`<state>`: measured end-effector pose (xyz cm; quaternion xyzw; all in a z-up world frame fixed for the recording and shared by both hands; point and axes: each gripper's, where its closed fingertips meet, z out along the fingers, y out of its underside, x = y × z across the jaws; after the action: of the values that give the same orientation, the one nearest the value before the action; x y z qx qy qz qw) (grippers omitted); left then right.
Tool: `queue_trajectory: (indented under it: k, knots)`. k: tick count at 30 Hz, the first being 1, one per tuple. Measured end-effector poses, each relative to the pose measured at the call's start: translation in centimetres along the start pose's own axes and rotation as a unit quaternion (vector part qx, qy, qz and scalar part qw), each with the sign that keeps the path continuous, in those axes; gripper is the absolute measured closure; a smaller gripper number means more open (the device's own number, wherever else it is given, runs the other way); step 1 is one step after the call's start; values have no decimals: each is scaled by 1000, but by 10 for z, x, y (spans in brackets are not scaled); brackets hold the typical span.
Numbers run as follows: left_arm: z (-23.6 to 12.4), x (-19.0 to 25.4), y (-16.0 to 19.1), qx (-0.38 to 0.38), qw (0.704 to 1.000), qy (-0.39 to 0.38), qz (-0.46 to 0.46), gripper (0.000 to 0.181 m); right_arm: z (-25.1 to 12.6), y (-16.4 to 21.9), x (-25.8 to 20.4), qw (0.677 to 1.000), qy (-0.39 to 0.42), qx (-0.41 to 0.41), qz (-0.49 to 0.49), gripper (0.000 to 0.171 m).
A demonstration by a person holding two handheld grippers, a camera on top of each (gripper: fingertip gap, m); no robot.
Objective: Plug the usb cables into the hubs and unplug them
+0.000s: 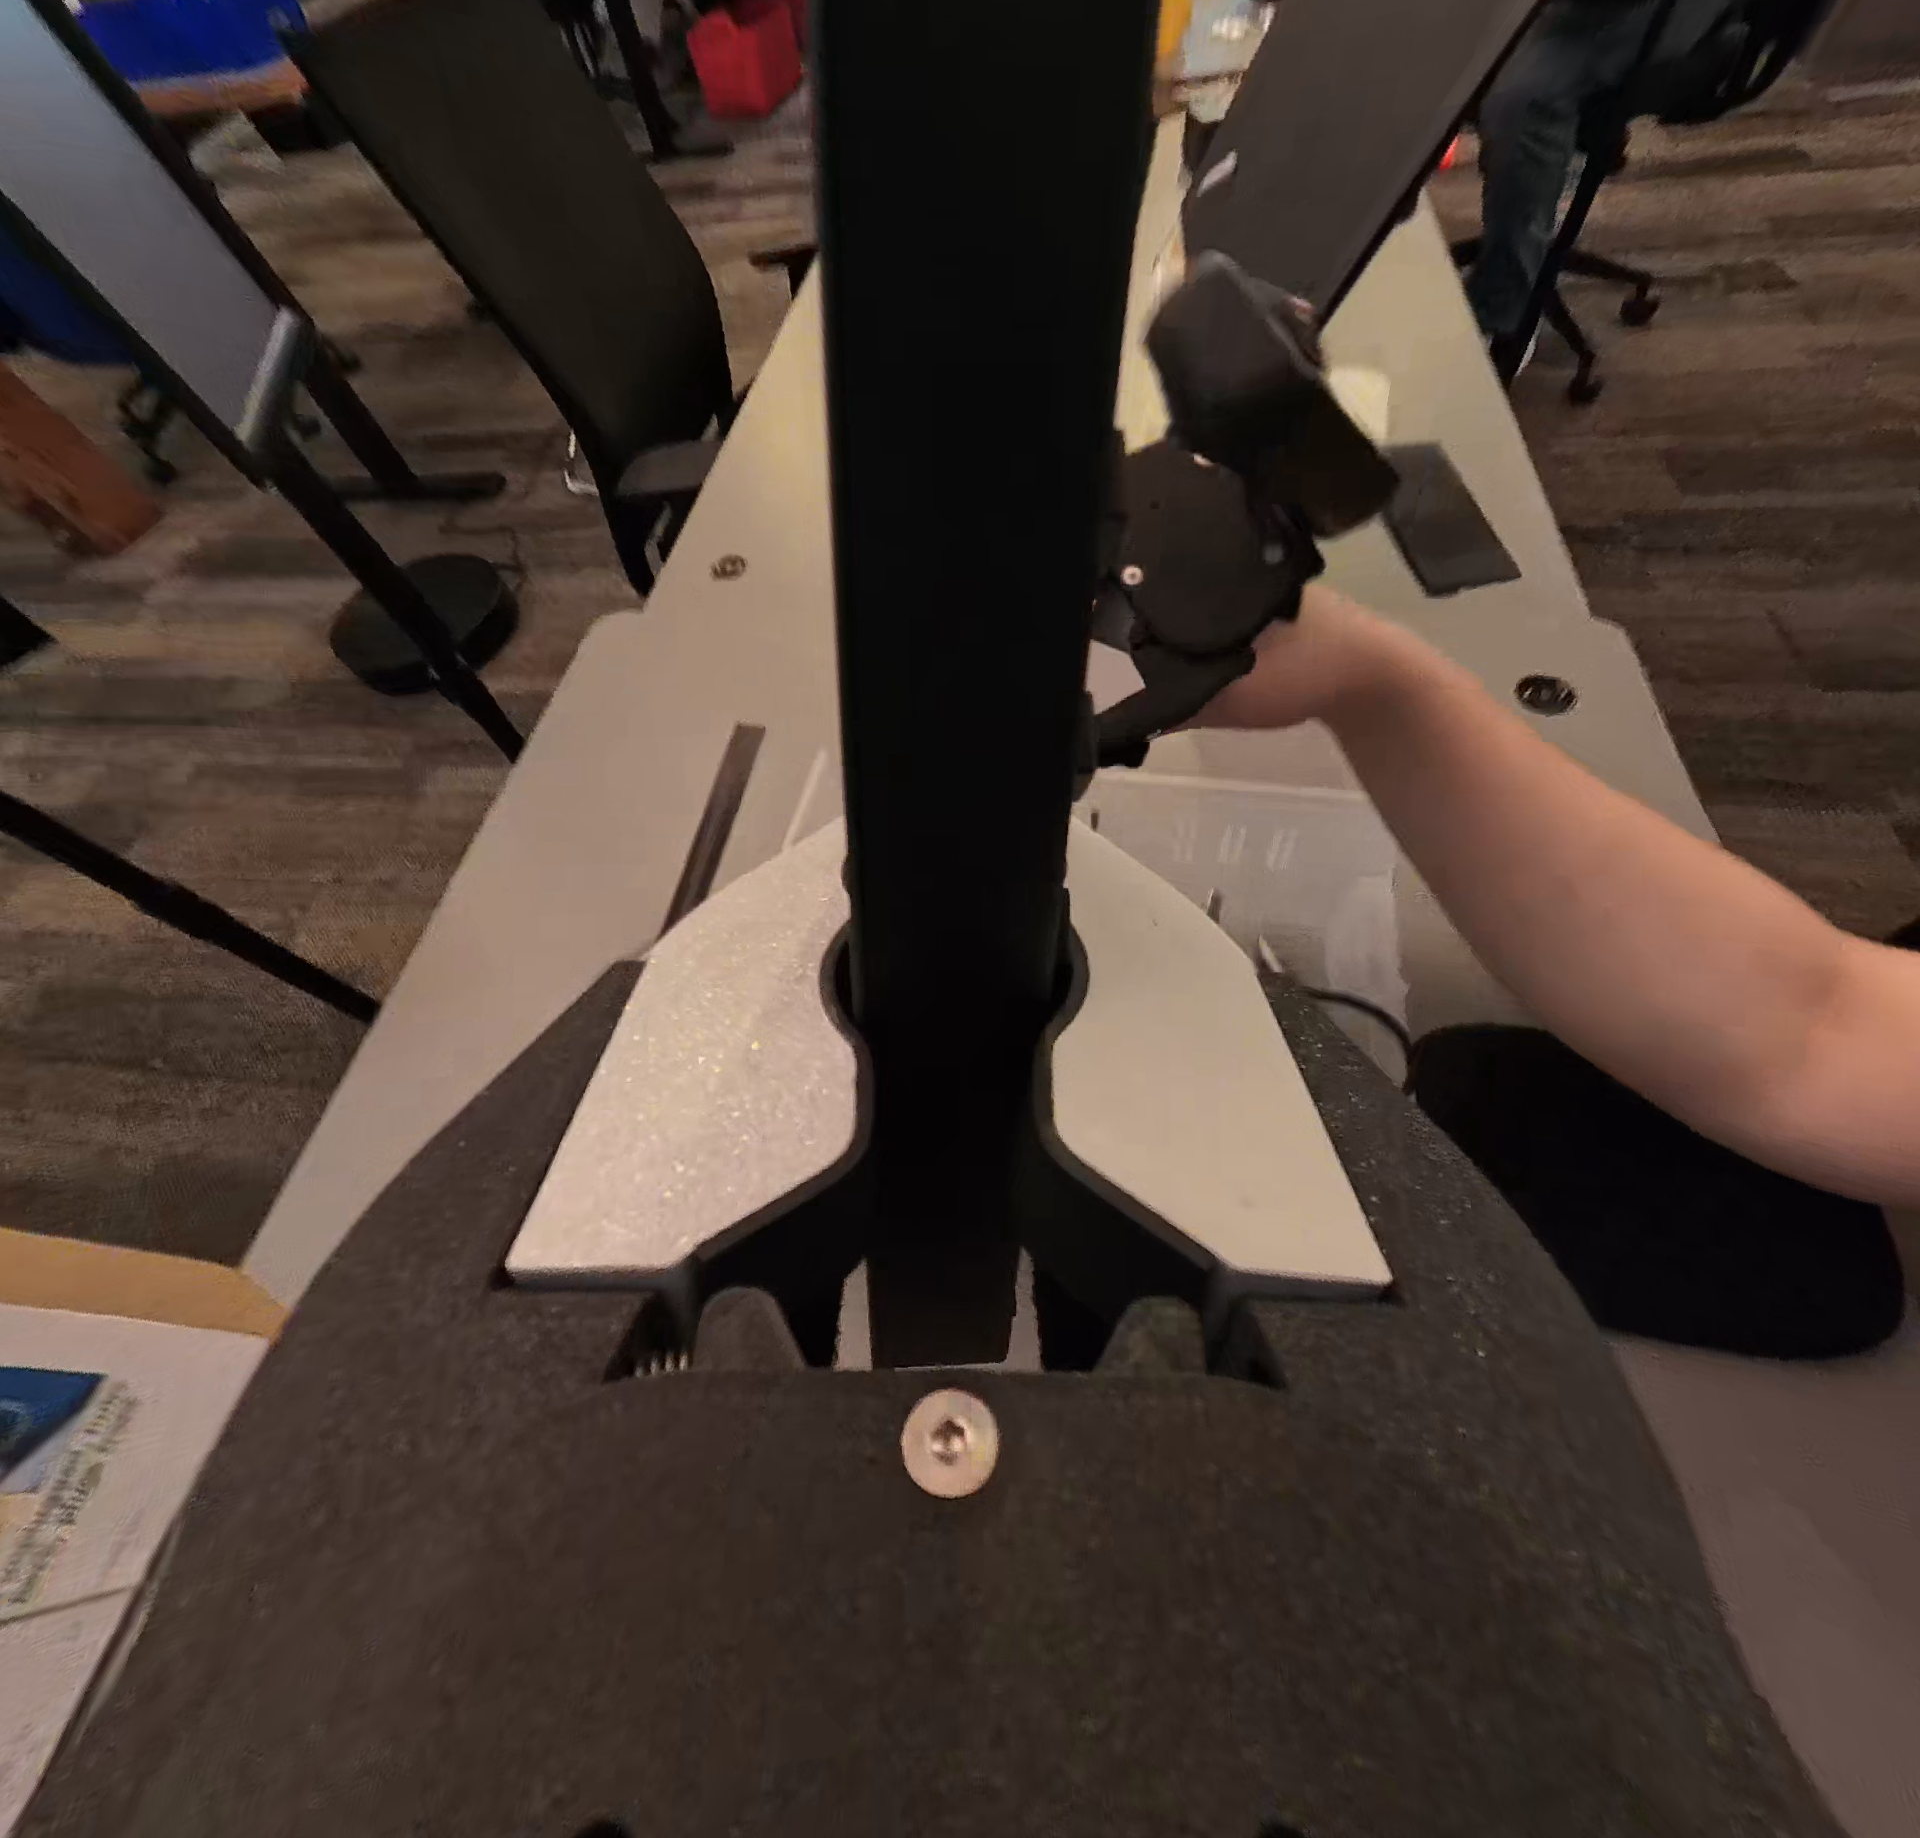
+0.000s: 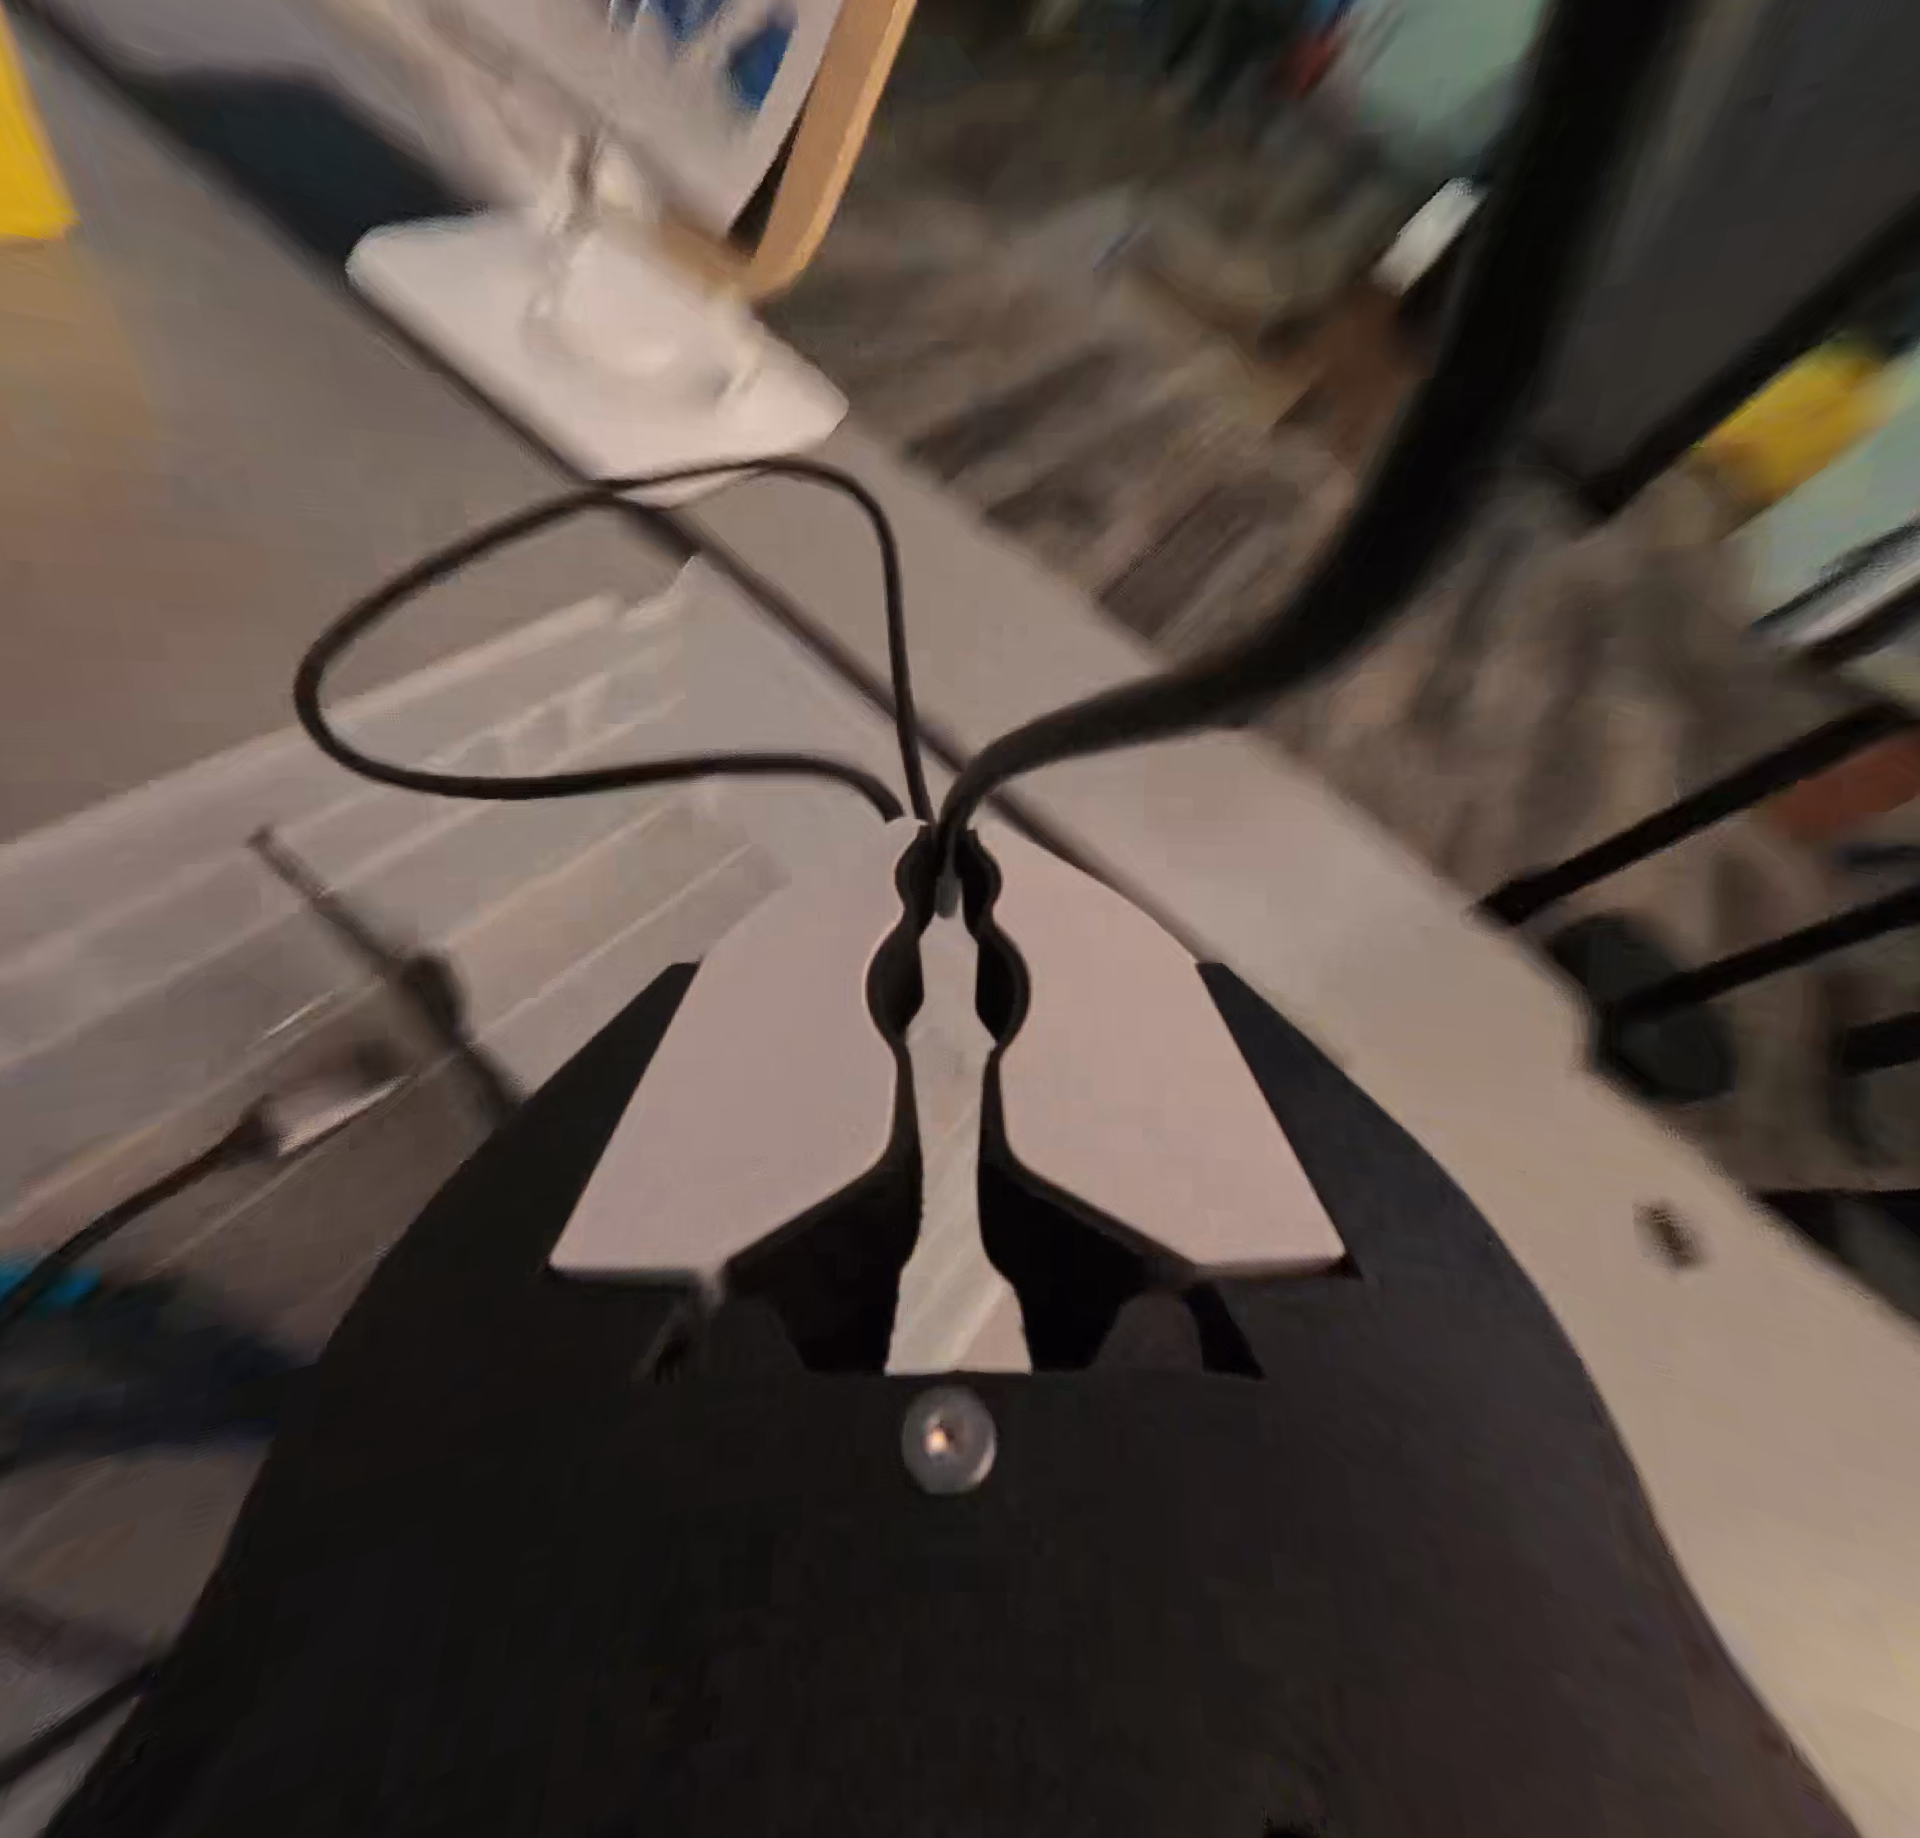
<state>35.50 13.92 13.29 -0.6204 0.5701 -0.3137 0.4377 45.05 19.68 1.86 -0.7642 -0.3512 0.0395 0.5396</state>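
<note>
While a long, flat black hub (image 1: pixel 971 541) is clamped upright in the left gripper (image 1: pixel 961 967) above the pale table (image 1: pixel 665 749), a thin, looping black cable (image 2: pixel 582 645) is pinched, seemingly near its plug, by the narrowed right gripper (image 2: pixel 948 884).

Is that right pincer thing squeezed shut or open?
Shut: the right hand-held gripper has its fingertips pinched on a thin black cable, whose loop hangs free beyond them.

Grey table (image 1: pixel 644 749) w/ clear bin (image 1: pixel 1236 843), black chair (image 1: pixel 540 230) beside.
</note>
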Motion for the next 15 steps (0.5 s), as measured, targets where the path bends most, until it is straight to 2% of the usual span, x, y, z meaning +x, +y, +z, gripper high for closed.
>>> queue_trajectory:
  k: [3, 6, 10, 15]
  knots:
    - [17, -1, 33, -41, 999, 0, -7, 155, 18, 44, -32, 985, -118, -105, 64, 166]
    - [30, -4, 62, -63, 997, 4, -38, 155, 22, 83, -35, 963, -122, -212, 111, 165]
    - [40, -10, 85, -49, 994, 17, -97, 155, 23, 94, -34, 951, -117, -243, 152, 166]
    - [44, -19, 104, -43, 991, 16, -126, 155, 16, 89, -33, 955, -119, -228, 148, 161]
